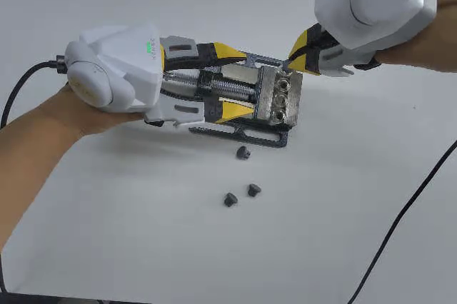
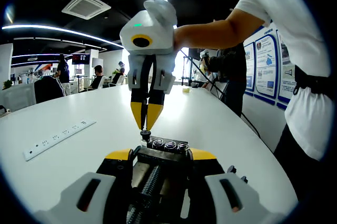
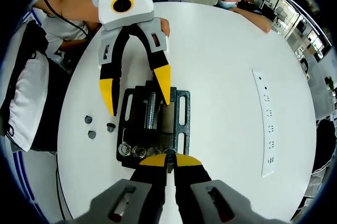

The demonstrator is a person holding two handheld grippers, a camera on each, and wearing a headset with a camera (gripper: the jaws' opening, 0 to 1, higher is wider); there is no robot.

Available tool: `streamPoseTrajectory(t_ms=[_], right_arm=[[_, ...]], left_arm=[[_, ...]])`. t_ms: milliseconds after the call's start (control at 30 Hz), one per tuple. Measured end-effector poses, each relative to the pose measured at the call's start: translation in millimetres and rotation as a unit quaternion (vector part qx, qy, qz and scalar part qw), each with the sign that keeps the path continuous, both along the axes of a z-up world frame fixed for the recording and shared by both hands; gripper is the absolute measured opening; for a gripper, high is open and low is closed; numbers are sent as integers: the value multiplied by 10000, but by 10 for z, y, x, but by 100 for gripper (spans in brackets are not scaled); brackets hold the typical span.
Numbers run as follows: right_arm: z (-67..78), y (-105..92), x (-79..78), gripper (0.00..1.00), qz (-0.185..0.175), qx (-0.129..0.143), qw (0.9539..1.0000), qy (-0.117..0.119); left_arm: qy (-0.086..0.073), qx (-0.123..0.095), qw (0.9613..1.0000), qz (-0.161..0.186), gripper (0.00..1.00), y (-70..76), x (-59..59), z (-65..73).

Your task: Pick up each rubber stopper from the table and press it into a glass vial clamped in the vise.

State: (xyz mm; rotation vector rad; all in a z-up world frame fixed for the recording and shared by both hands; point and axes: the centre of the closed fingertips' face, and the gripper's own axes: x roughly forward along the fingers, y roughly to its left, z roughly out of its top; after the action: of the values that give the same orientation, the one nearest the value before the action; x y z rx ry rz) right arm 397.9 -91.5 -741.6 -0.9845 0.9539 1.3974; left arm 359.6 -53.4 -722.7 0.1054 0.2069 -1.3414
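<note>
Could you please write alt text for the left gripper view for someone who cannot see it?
The right claw, shut on a dark rubber stopper, hangs over the left end of a row of glass vials clamped in the vise. The open left claw flanks the vise on a white table.

Three loose stoppers (image 1: 243,152), three vials (image 1: 283,97)

The table (image 1: 143,240) is seen as a smooth, matt white surface. The vise (image 1: 265,98) is made of bare metal, dull and brushed on its block, with a brighter threaded screw (image 1: 228,87) and a matt black base plate (image 1: 243,135). The vials (image 1: 283,98) are of clear, glossy glass. The stopper (image 2: 145,135) pinched in the right gripper (image 1: 291,63) and the loose stoppers (image 1: 243,152) are of dark grey, matt rubber. The right gripper and the left gripper (image 1: 239,81) are cased in smooth white plastic with a soft sheen.
</note>
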Motion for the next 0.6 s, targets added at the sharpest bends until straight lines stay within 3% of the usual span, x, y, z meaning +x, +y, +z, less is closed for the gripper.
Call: streamPoseTrajectory(t_ms=[600], right_arm=[[-36, 7, 5, 5, 23, -39, 10000, 36]], left_arm=[[28, -13, 10000, 13, 38, 16, 11, -17]])
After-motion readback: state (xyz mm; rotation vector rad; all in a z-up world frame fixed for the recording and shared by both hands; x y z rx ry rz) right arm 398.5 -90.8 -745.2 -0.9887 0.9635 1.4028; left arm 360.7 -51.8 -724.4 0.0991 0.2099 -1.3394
